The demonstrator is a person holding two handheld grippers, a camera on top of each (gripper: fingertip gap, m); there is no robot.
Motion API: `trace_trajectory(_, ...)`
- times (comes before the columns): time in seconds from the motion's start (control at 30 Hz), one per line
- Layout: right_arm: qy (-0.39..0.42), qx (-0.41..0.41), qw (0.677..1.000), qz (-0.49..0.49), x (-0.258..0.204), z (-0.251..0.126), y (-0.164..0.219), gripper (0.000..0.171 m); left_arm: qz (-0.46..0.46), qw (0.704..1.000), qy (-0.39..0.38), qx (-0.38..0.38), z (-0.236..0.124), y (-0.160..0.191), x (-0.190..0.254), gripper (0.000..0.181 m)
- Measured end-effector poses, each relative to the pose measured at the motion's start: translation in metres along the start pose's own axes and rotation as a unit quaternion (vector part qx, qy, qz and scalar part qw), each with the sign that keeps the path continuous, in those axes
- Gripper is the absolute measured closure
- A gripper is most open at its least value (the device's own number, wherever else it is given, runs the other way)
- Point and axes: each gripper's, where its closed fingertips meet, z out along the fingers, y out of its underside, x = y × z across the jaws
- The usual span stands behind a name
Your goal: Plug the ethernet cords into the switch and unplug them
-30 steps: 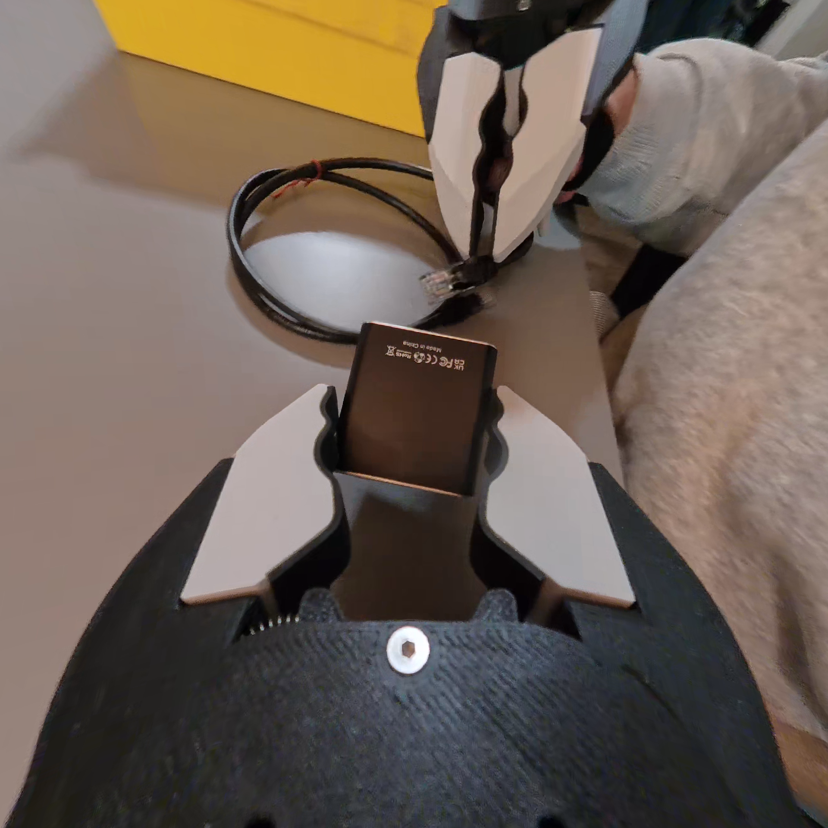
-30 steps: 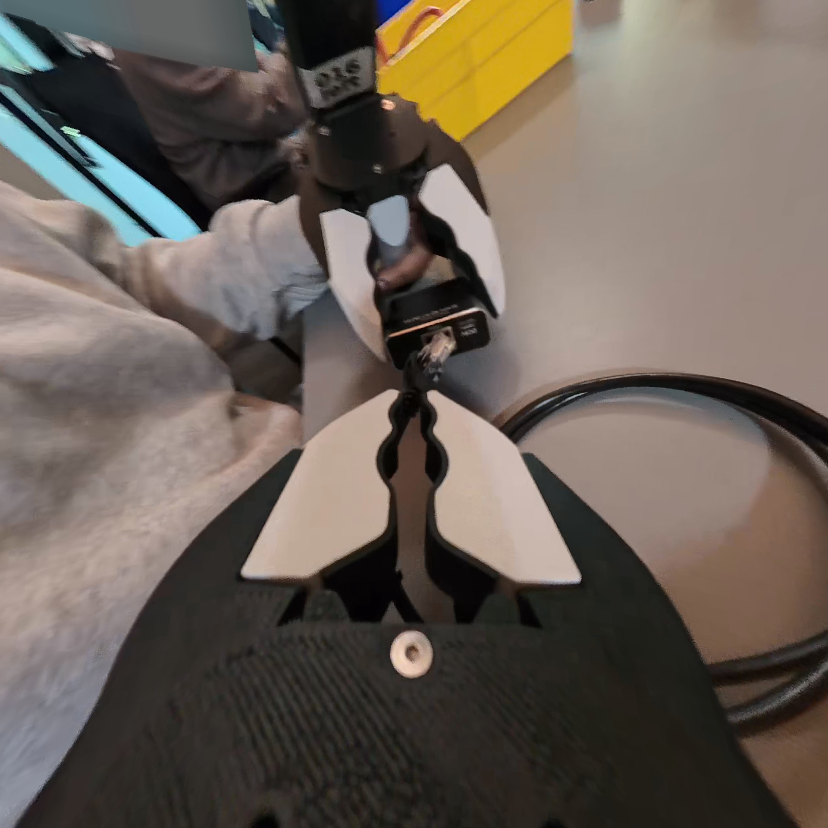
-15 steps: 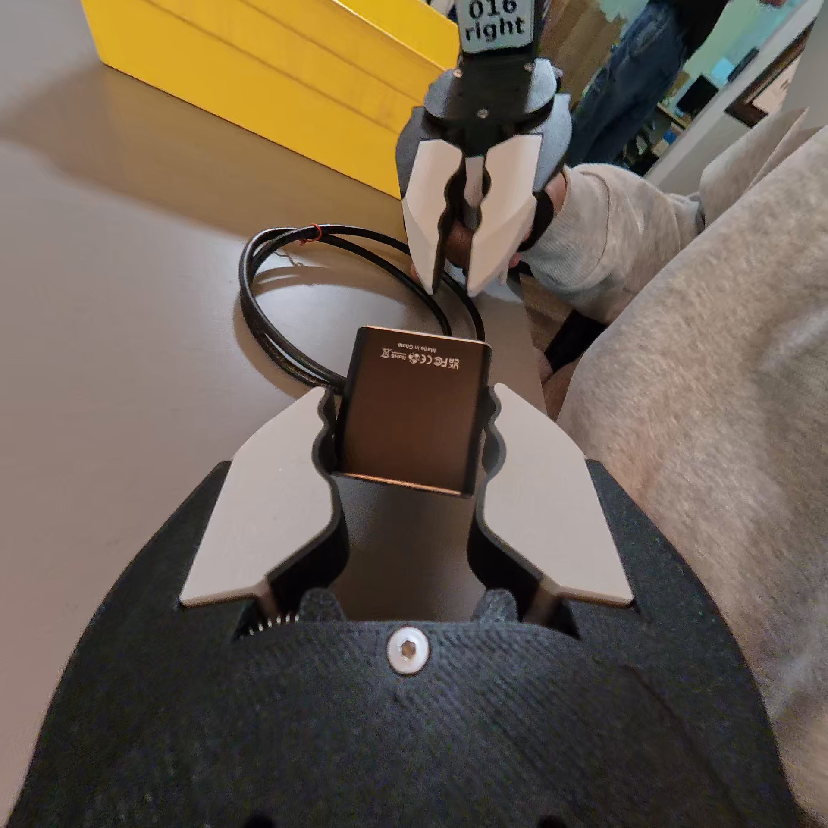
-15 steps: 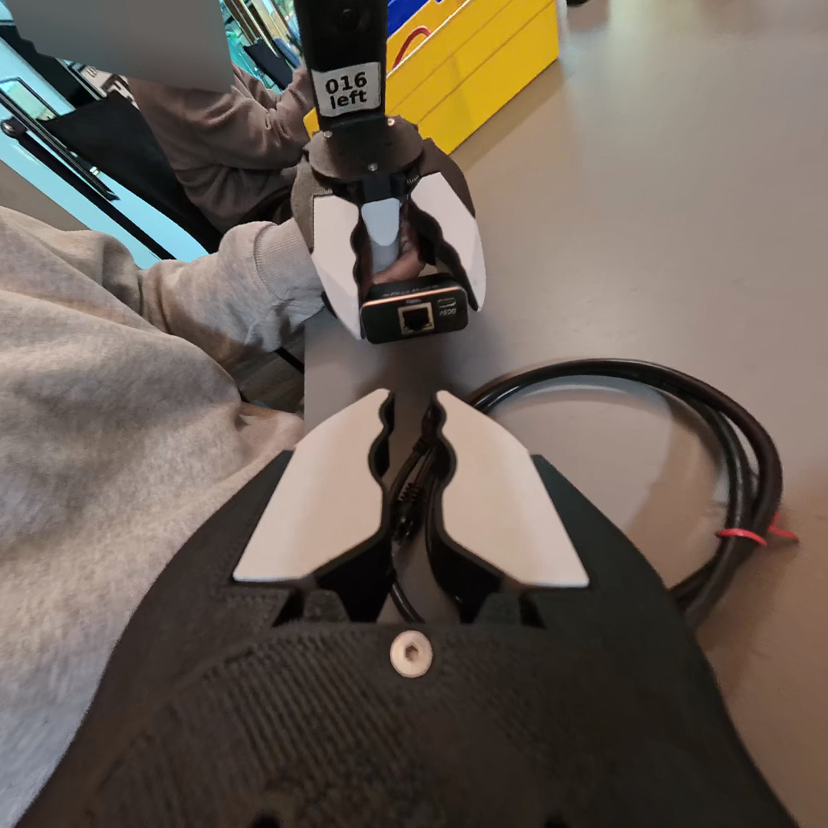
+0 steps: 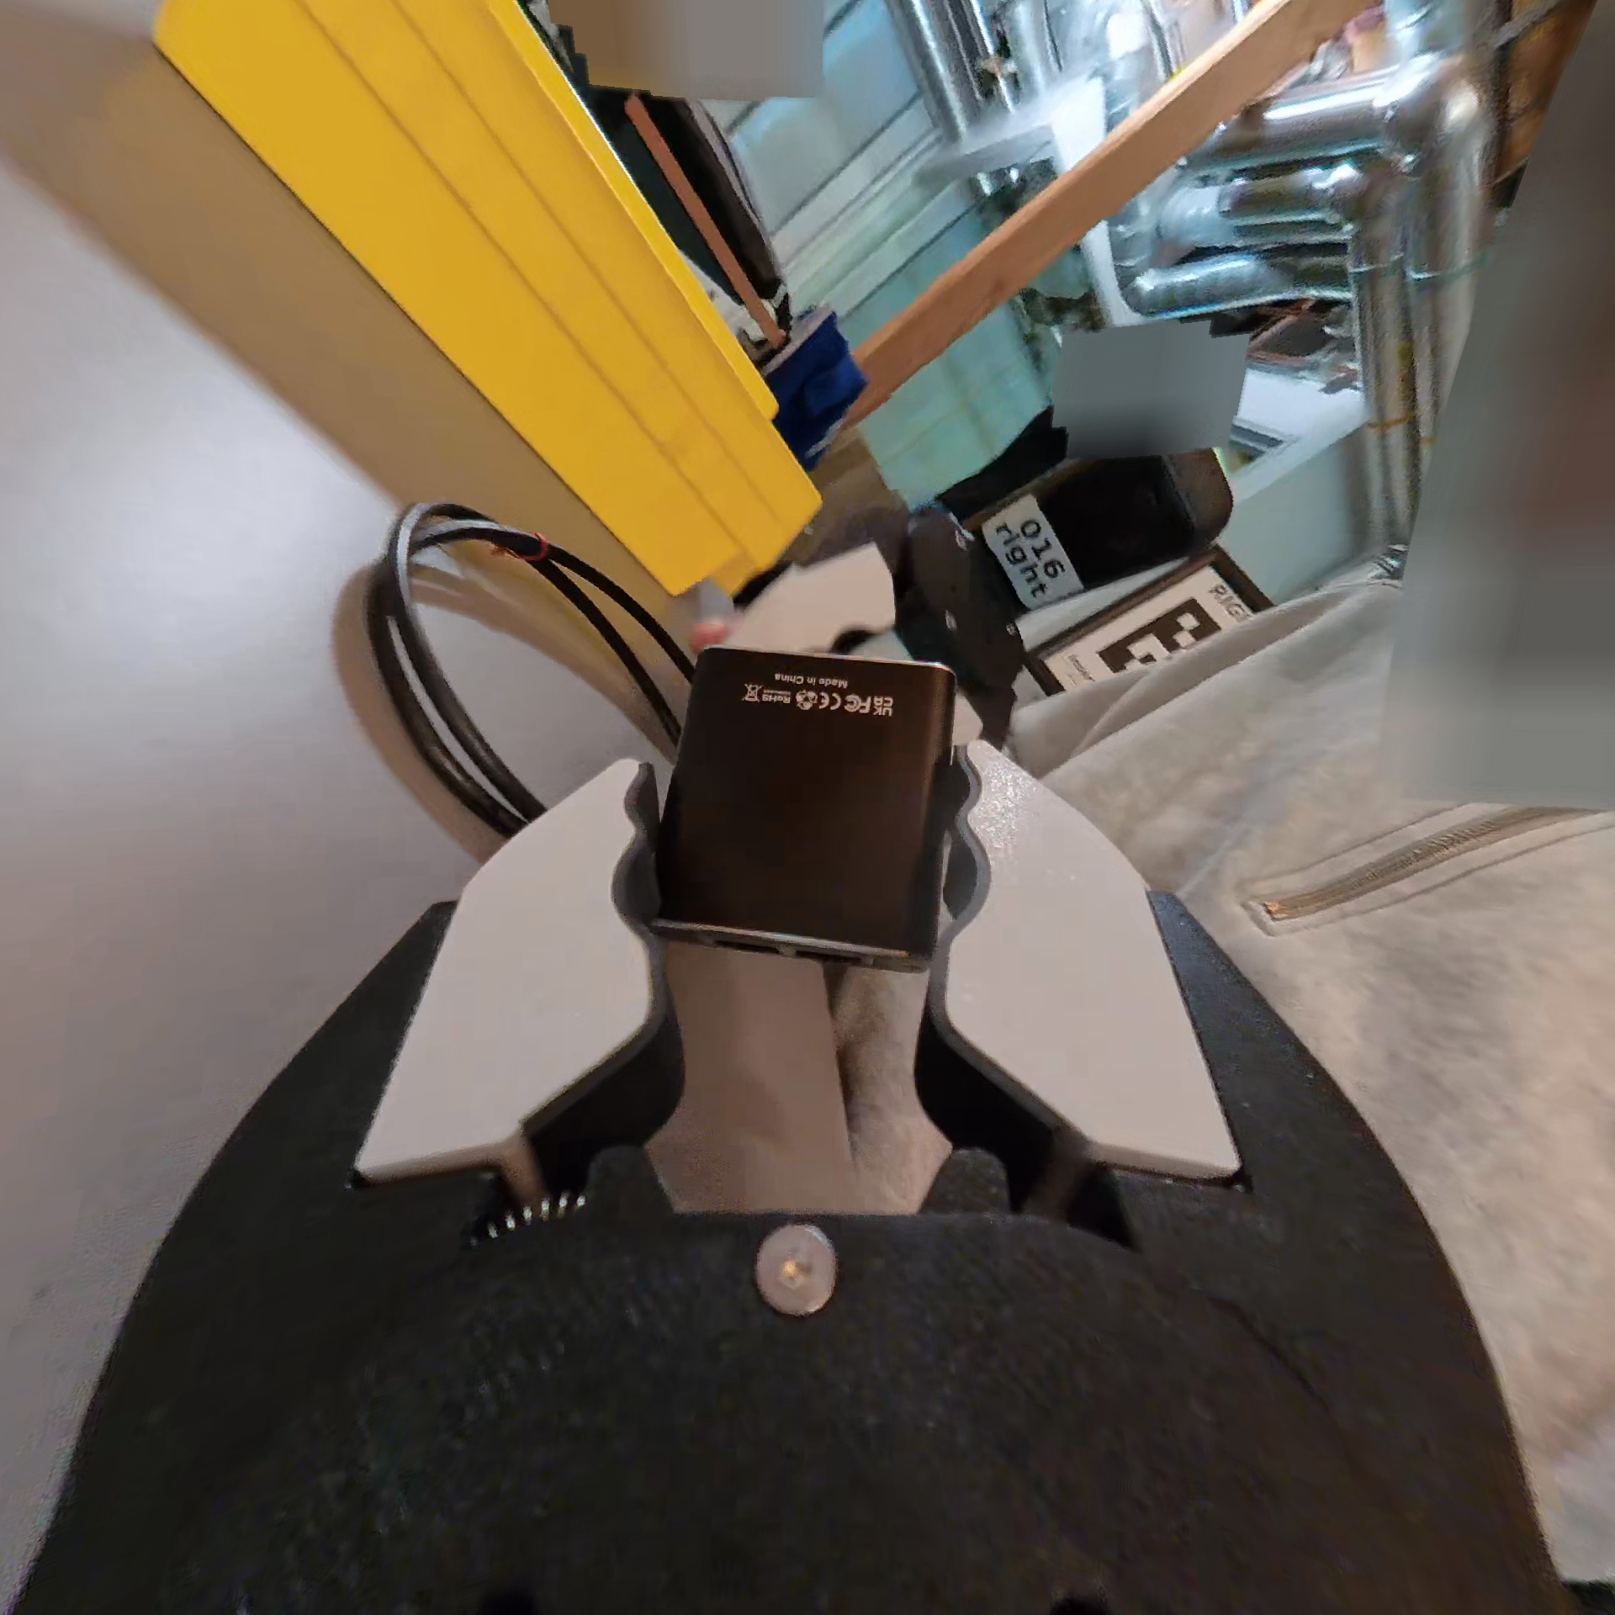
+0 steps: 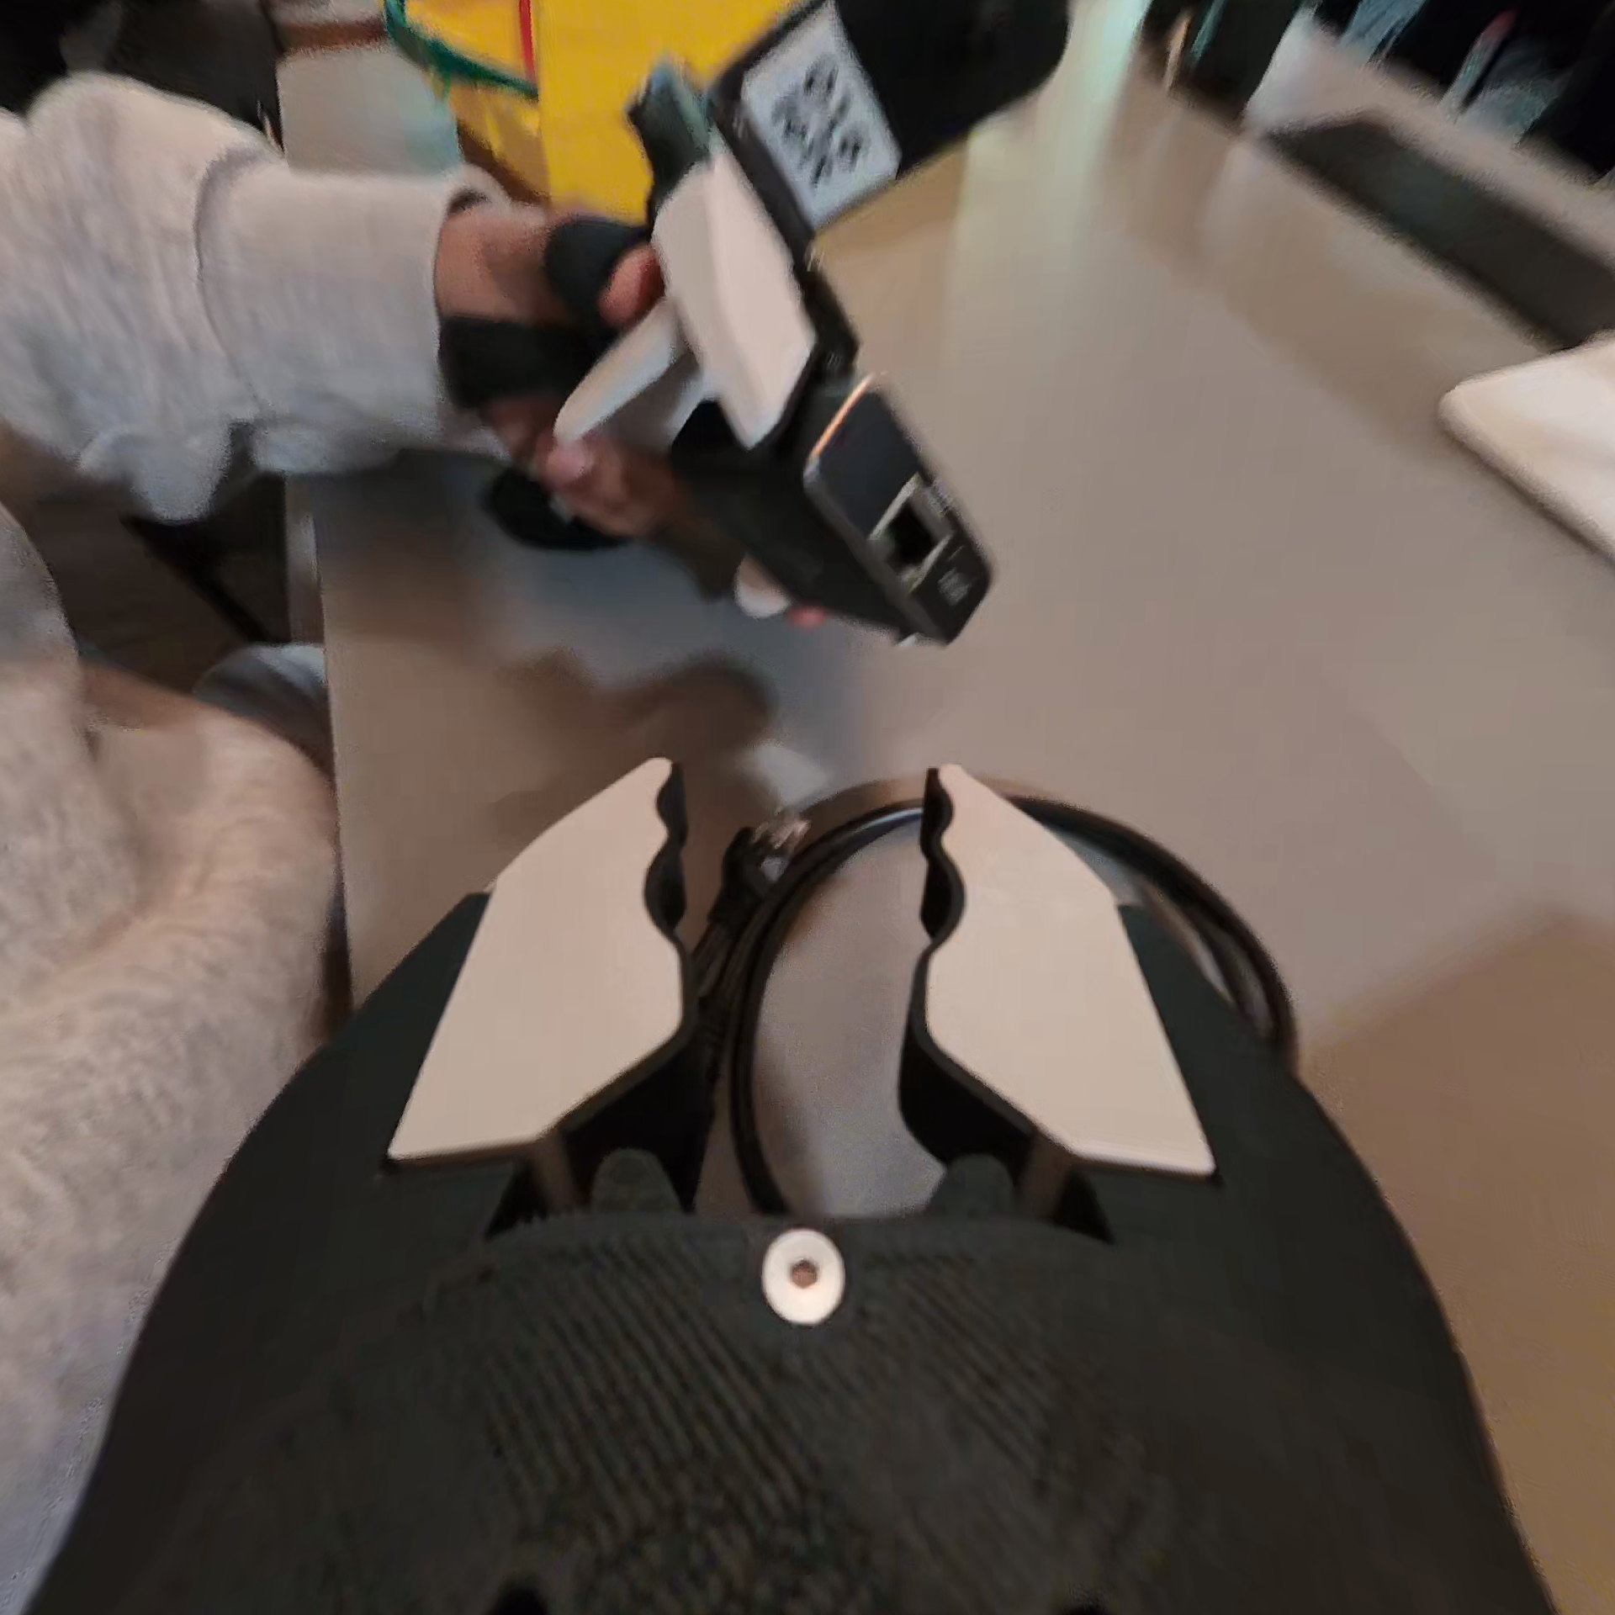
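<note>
In the left wrist view, the left gripper is clenched on the small black switch, which sits squarely between its jaws and projects ahead of the tips. Beyond the tips, to their left, the coiled black ethernet cord lies on the grey table just before a yellow box. The right gripper shows partly past the switch.

In the right wrist view, which is blurred, the right gripper stands released, jaws well parted and gripping nothing. The cord's plug lies on the table between them, nearer the left jaw, with the loop curving past the right one. The switch hangs ahead of the tips, port empty.

The unplugging looks done. For a fresh insertion, the plug would best be pinched just behind its head, clip clear, and the port turned to face it squarely.
</note>
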Motion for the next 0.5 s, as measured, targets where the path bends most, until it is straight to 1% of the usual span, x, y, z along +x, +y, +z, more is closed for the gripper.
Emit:
trace_trajectory(0.07,-0.009,0.051,0.999,-0.006,0.002,-0.008,-0.011,0.118,-0.014,0.999,0.018,-0.030,0.007,0.010,0.004,0.118)
trace_trajectory(0.17,-0.059,0.102,0.993,0.000,-0.007,-0.017,-0.023,0.115,-0.036,0.995,0.049,-0.082,0.018,0.028,0.013,0.117)
trace_trajectory(0.23,-0.086,0.123,0.989,-0.013,-0.018,-0.019,-0.029,0.113,-0.049,0.990,0.070,-0.109,0.025,0.038,0.020,0.117)
trace_trajectory(0.3,-0.095,0.113,0.988,-0.039,-0.028,-0.016,-0.027,0.121,-0.055,0.987,0.083,-0.124,0.031,0.044,0.025,0.117)
trace_trajectory(0.37,-0.084,0.078,0.992,-0.060,-0.030,-0.008,-0.018,0.129,-0.062,0.985,0.096,-0.127,0.036,0.046,0.029,0.116)
trace_trajectory(0.43,-0.068,0.070,0.994,-0.057,-0.027,-0.006,-0.018,0.138,-0.070,0.986,0.097,-0.115,0.038,0.044,0.028,0.116)
trace_trajectory(0.47,-0.062,0.079,0.994,-0.039,-0.022,-0.008,-0.022,0.141,-0.072,0.988,0.102,-0.091,0.038,0.037,0.027,0.116)
trace_trajectory(0.5,-0.061,0.097,0.993,-0.006,-0.017,-0.011,-0.027,0.147,-0.070,0.990,0.106,-0.058,0.037,0.028,0.027,0.109)
